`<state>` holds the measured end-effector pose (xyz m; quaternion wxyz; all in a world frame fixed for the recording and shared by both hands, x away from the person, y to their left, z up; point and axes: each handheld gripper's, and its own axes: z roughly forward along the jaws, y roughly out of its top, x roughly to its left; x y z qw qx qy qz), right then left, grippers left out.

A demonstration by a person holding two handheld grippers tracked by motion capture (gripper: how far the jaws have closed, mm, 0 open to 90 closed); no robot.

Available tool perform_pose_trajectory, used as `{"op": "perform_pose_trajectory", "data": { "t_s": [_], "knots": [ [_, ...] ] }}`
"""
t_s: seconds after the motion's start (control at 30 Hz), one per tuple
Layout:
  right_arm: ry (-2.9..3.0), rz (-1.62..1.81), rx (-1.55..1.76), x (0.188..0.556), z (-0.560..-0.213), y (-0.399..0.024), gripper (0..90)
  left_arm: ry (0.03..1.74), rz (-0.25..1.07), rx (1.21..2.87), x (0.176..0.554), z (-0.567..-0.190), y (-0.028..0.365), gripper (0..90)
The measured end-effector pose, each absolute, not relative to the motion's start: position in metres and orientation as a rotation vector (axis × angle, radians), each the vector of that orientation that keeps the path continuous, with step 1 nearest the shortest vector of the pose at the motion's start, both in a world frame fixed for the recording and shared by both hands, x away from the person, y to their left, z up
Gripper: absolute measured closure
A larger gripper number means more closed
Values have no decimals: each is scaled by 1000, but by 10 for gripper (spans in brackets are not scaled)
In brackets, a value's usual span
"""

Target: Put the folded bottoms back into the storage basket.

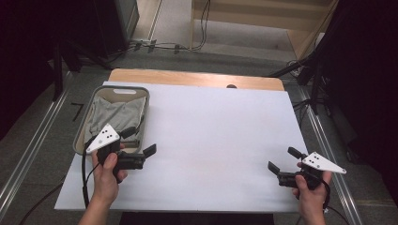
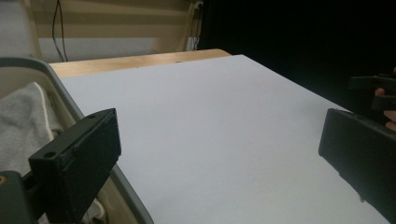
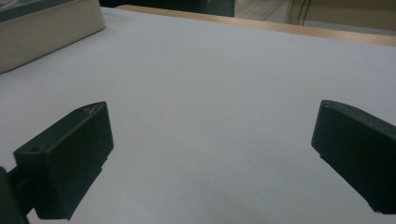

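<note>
A white sheet covers the wooden table (image 1: 197, 78), leaving a bare strip of wood along the far edge. Beyond it lie grey floor, cables and dark stands. A grey basket (image 1: 123, 89) sits at the table's left edge, with a grey cloth (image 1: 115, 115) folded inside. The left gripper (image 1: 139, 143) hovers at the basket's near right corner, jaws spread wide, the cloth just beside and behind them, untouched. The right gripper (image 1: 284, 160) hangs near the near right corner, jaws also spread, well apart from the basket.
</note>
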<state>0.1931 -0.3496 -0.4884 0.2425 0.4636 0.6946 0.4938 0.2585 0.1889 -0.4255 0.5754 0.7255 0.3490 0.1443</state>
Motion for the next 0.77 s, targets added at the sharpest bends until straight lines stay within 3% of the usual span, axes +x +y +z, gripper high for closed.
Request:
{"op": "perform_pose_trajectory", "data": {
  "t_s": [0.37,0.77],
  "knots": [
    [1882,1374,1291,194,-494,-352,0,775,378,1748,233,-441,189,0],
    [1878,1385,1287,193,-496,-351,0,802,375,1741,235,-444,196,0]
  ]
}}
